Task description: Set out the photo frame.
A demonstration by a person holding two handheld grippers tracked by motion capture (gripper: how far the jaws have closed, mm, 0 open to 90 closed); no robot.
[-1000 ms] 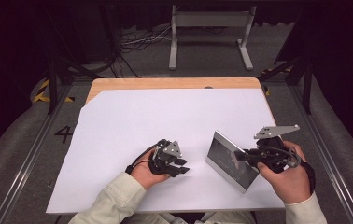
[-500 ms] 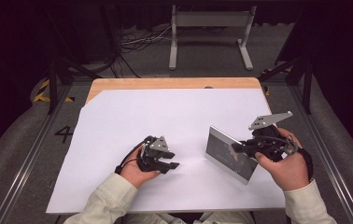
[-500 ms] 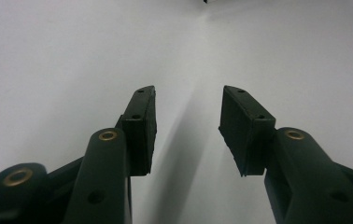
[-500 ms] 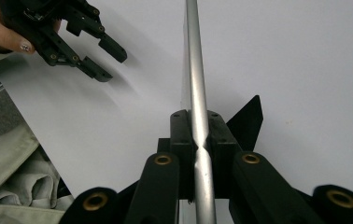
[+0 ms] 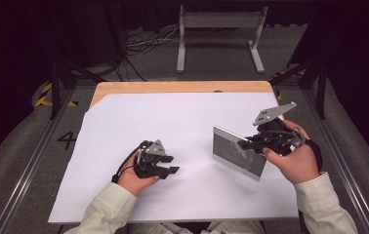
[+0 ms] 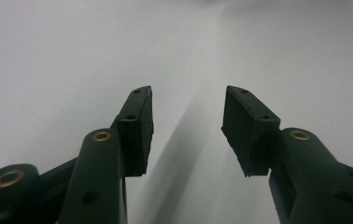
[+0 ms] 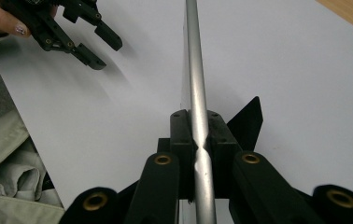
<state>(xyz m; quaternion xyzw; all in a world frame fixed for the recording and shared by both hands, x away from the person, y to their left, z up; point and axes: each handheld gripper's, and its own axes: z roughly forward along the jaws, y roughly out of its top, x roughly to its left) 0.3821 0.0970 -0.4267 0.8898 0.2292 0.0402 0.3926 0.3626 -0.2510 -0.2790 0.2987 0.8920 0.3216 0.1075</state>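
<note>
Down at the left, the left gripper (image 5: 165, 165) hovered low over the white sheet (image 5: 138, 122), its matte black jaws having just been opening, nothing between them. Further right, the right gripper (image 5: 243, 144) pinched a thin rectangular silvery pouch (image 5: 236, 152) by its crimped edge (smooth, faintly glossy), held upright above the sheet. Pale wood of the table (image 5: 173, 87) showed beyond, dark floor behind.

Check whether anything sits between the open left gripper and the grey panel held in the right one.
Nothing visible does. Only bare white sheet lies between the left gripper, whose jaws have just been opening with nothing between them, and the grey panel, which the right gripper clamps by its edge, raised and tilted.
</note>
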